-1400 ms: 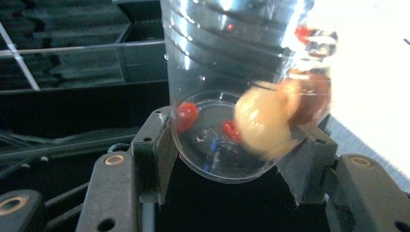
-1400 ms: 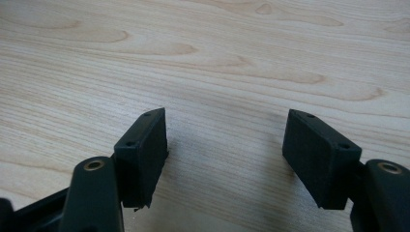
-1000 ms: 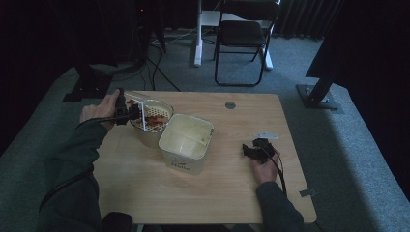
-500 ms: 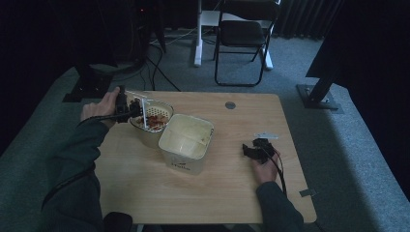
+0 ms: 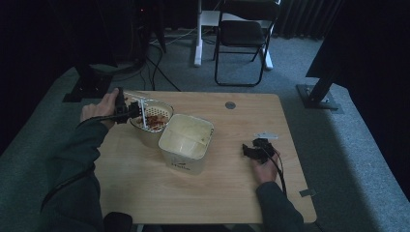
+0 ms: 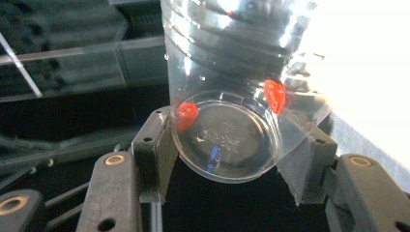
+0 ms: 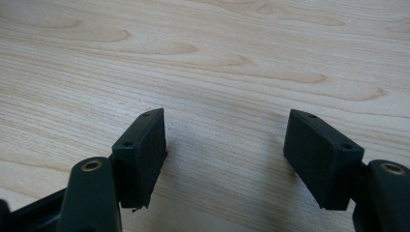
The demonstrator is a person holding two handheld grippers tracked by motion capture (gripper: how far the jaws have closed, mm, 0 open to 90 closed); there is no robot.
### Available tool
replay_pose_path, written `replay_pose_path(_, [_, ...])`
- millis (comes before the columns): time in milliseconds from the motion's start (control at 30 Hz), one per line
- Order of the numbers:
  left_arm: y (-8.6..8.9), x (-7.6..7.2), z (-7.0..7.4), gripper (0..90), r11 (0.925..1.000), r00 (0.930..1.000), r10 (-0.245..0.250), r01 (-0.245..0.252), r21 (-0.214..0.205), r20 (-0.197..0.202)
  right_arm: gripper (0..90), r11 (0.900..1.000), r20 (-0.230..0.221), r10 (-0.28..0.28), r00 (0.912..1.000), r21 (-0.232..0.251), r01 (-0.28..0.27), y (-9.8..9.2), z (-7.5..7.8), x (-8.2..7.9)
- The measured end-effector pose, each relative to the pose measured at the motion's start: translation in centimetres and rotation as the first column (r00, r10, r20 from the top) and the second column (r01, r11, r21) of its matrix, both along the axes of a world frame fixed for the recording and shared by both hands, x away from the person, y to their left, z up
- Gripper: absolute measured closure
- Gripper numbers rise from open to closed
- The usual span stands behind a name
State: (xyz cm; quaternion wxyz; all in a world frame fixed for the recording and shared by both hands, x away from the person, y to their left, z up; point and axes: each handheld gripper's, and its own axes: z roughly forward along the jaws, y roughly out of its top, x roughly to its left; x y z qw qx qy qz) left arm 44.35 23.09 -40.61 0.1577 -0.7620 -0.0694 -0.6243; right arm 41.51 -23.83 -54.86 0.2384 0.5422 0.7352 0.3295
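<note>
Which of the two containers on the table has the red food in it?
The round mesh basket beside the left gripper; the square cream tub holds none.

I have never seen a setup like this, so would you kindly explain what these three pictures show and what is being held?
A person sits at a wooden table with a hand-held two-jaw tool in each hand. The high view looks down from above; each of the other two pictures comes from a camera riding on one tool. The left tool grips a clear plastic cup, tipped over a mesh basket holding reddish pieces; two red bits cling inside the cup. Beside the basket stands a cream square container. The right tool rests open over bare wood, holding nothing.
</note>
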Motion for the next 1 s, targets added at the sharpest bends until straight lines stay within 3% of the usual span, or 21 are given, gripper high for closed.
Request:
replay_pose_path(33, [0.2, 0.2, -0.3, 43.9, 0.9989, 0.9996, 0.028, -0.028, 0.038, 0.003, 31.2, 1.0, 0.0, 0.0, 1.0, 0.0, 0.0, 0.0, 0.0, 0.0])
replay_pose_path(100, [0.3, 0.1, -0.2, 43.9, 0.9997, 0.9997, 0.024, -0.024, 0.009, 0.0, 31.2, 1.0, 0.0, 0.0, 1.0, 0.0, 0.0, 0.0, 0.0, 0.0])
replay_pose_path(133, [0.2, 0.0, -0.3, 43.9, 0.9992, 0.9998, 0.02, -0.02, 0.035, 0.003, 31.2, 1.0, 0.0, 0.0, 1.0, 0.0, 0.0, 0.0, 0.0, 0.0])
replay_pose_path(167, [0.0, -0.3, -0.1, 43.9, 0.9999, 1.0, -0.009, 0.009, -0.005, 0.002, 31.2, 1.0, 0.0, 0.0, 1.0, 0.0, 0.0, 0.0, 0.0, 0.0])
replay_pose_path(200, [0.1, 0.0, -0.2, 43.9, 0.9998, 0.9999, 0.016, -0.016, 0.008, 0.0, 31.2, 1.0, 0.0, 0.0, 1.0, 0.0, 0.0, 0.0, 0.0, 0.0])
replay_pose_path(267, [-0.3, -0.2, -0.1, 43.9, 0.9999, 0.9999, -0.013, 0.013, 0.001, 0.0, 31.2, 1.0, 0.001, 0.0, 1.0, 0.0, 0.0, 0.0, 0.0, 0.0])
replay_pose_path(300, [-0.4, 0.0, -0.3, 43.9, 0.9995, 1.0, 0.004, -0.004, 0.033, 0.005, 31.1, 1.0, 0.0, 0.0, 1.0, 0.0, 0.0, 0.0, 0.0, 0.0])
replay_pose_path(333, [-0.6, -0.2, -0.1, 43.9, 0.9996, 0.9997, -0.024, 0.024, 0.014, 0.01, 31.1, 1.0, 0.0, 0.0, 1.0, 0.0, 0.0, 0.0, 0.0, 0.0])
replay_pose_path(400, [-0.6, 0.1, -0.1, 43.9, 0.9993, 1.0, -0.005, 0.005, 0.038, 0.007, 31.1, 1.0, 0.0, 0.0, 1.0, 0.0, 0.0, 0.0, 0.0, 0.0])
replay_pose_path(433, [-0.8, -0.1, 0.2, 43.9, 0.9997, 0.9997, -0.024, 0.024, -0.003, 0.007, 31.1, 1.0, 0.0, 0.0, 1.0, 0.0, 0.0, 0.0, 0.0, 0.0])
replay_pose_path(467, [-0.7, 0.1, 0.3, 43.9, 0.9998, 1.0, 0.004, -0.005, -0.019, -0.006, 31.1, 1.0, 0.0, 0.0, 1.0, 0.0, 0.0, 0.0, 0.0, 0.0])
replay_pose_path(500, [-0.7, 0.1, 0.2, 43.8, 1.0, 1.0, -0.002, 0.002, -0.002, -0.004, 31.1, 1.0, 0.0, 0.0, 1.0, 0.0, 0.0, 0.0, 0.0, 0.0])
replay_pose_path(533, [-0.8, -0.1, 0.3, 43.9, 0.9991, 0.9997, -0.023, 0.023, -0.036, -0.01, 31.0, 1.0, 0.0, 0.0, 1.0, 0.0, 0.0, 0.0, 0.0, 0.0])
replay_pose_path(567, [-0.8, 0.0, 0.2, 43.8, 0.9996, 0.9999, -0.001, 0.0, -0.03, -0.012, 31.0, 1.0, 0.0, 0.0, 1.0, 0.0, 0.0, 0.0, 0.0, 0.0])
replay_pose_path(667, [-0.7, 0.0, 0.2, 43.7, 0.9956, 0.9997, -0.002, -0.001, -0.093, -0.024, 31.0, 1.0, 0.0, 0.0, 1.0, 0.0, 0.0, 0.0, 0.0, 0.0])
replay_pose_path(700, [-0.7, 0.0, 0.2, 43.7, 0.9906, 0.9996, -0.002, -0.002, -0.137, -0.029, 31.0, 1.0, 0.0, 0.0, 1.0, 0.001, 0.0, 0.0, 0.0, 0.0])
replay_pose_path(767, [-0.4, -0.1, 0.4, 43.6, 0.9624, 0.9995, -0.007, -0.002, -0.272, -0.031, 31.0, 1.0, 0.0, 0.0, 1.0, 0.0, 0.0, 0.0, 0.0, 0.0])
replay_pose_path(833, [-0.1, -0.1, 0.4, 43.5, 0.9394, 0.9985, -0.008, -0.011, -0.343, -0.055, 31.0, 1.0, 0.0, 0.0, 1.0, 0.0, 0.0, 0.0, 0.0, 0.0])
replay_pose_path(900, [0.1, -0.1, 0.1, 43.4, 0.929, 0.9981, 0.0, -0.023, -0.369, -0.062, 30.9, 1.0, 0.0, 0.0, 1.0, 0.0, 0.0, 0.0, 0.0, 0.0])
replay_pose_path(933, [0.2, -0.1, 0.0, 43.4, 0.9184, 0.9973, -0.005, -0.024, -0.395, -0.073, 30.9, 1.0, 0.0, 0.0, 1.0, 0.0, 0.0, 0.0, 0.0, 0.0])
replay_pose_path(1000, [0.6, -0.1, 0.2, 43.4, 0.8813, 0.996, -0.003, -0.04, -0.471, -0.09, 30.9, 1.0, 0.0, 0.0, 1.0, 0.0, 0.0, 0.0, 0.0, 0.0])
